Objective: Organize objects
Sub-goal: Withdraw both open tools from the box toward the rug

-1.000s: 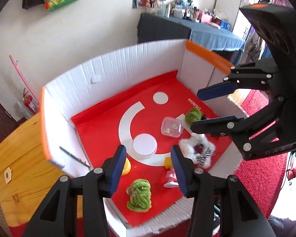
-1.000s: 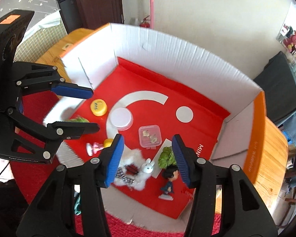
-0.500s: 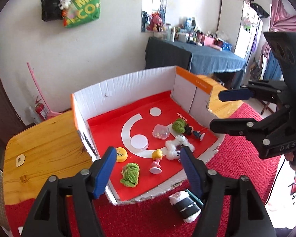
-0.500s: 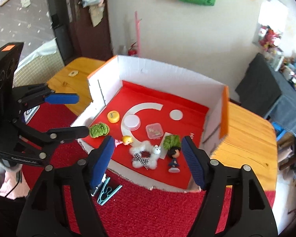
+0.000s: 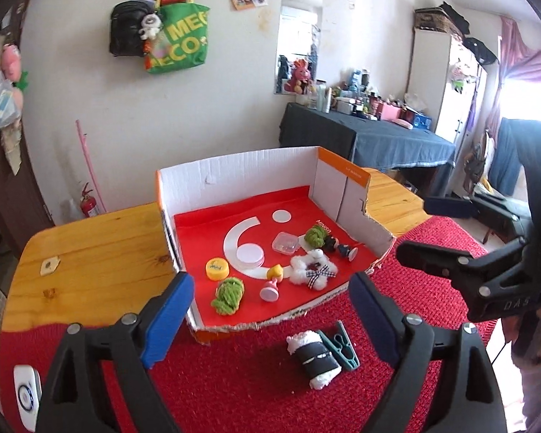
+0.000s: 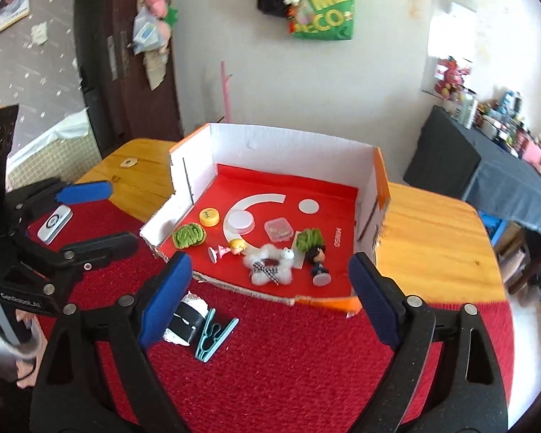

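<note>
Red box floor [image 5: 299,202] printed MINISO, green bag [image 5: 178,38] reading MEGA ECO

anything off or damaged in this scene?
The box's front wall is torn down to a ragged edge. Two figurines lie tipped over inside. A black-and-white roll and a teal clip lie outside on the red rug.

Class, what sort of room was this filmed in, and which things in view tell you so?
Most likely a lived-in bedroom at home. A wardrobe stands by the wall, a cloth-covered table is crowded with bottles and toiletries below a mirror, and a green tote bag hangs on the wall.
</note>
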